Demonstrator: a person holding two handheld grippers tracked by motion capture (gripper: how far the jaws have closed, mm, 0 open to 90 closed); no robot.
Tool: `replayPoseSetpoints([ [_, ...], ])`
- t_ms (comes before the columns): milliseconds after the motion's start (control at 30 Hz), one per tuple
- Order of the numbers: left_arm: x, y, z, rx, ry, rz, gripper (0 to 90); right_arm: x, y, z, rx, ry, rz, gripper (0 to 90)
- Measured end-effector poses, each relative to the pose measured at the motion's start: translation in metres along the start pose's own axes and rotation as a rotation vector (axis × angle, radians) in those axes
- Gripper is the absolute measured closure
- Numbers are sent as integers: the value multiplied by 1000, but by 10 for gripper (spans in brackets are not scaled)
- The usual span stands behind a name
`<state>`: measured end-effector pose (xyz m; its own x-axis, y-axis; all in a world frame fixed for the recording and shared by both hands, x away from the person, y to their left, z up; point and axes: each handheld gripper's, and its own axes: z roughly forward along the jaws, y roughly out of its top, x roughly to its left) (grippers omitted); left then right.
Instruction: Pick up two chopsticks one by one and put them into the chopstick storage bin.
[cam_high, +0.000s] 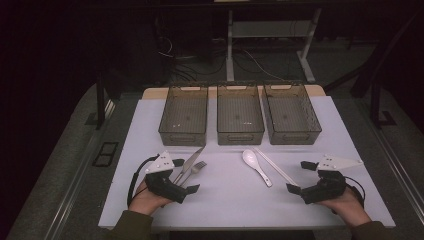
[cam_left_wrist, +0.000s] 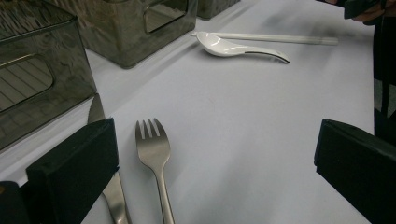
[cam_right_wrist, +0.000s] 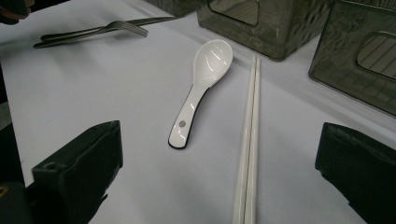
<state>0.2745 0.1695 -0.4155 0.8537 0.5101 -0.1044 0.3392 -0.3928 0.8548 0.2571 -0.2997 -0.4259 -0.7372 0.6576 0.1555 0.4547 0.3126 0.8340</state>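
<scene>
Both tools, left tool (cam_high: 183, 176) and right tool (cam_high: 301, 176), rest jaws apart, empty, flanking fork (cam_left_wrist: 153, 148) and spoon (cam_right_wrist: 201, 80) on the tabletop (cam_high: 230, 200), presumably staged for sorting into three bins (cam_high: 183, 117).

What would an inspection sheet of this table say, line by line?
Surface: white table, flat and clean.
Job's things: three dark see-through bins in a row at the far edge, all look empty; knife and fork side by side at the left; white spoon and white chopsticks at the right.
Clutter: nothing seen.
Grippers: left gripper open, over the knife and fork handles; right gripper open, near the chopsticks, holding nothing.
Cables: a black cable loops from the left gripper; more wires on the floor beyond the table.
Surroundings: dark room, desk legs behind.
</scene>
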Motion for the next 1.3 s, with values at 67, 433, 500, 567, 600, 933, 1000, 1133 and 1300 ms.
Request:
replayPoseSetpoints([
  [67, 0, 0, 1, -1, 0, -2, 0, 0, 0, 0, -2, 2, 0, 7],
  [433, -1, 0, 3, 14, -2, 0, 0, -2, 6, -4, 37, -37, 2, 7],
  [500, -1, 0, 2, 12, 1, 1, 0, -2, 8, -4, 45, -49, -3, 7],
  [567, -2, 0, 2, 9, 2, 2, 0, -2, 9, -4, 48, -54, -3, 8],
  [600, -2, 0, 2, 10, 3, 5, 0, -2, 10, -4, 53, -59, -7, 8],
  [933, -1, -1, 2, 14, -3, 1, 0, -14, 12, 1, 150, -114, 15, 189],
  [1000, -1, -1, 2, 14, -4, 1, 0, -18, 10, 2, 190, -120, 28, 282],
  [1133, -2, -1, 3, 16, -5, 5, 0, -21, 7, 3, 233, -117, 25, 407],
  [1300, -2, -1, 3, 15, -8, 4, 0, -20, 6, 4, 261, -115, 8, 523],
])
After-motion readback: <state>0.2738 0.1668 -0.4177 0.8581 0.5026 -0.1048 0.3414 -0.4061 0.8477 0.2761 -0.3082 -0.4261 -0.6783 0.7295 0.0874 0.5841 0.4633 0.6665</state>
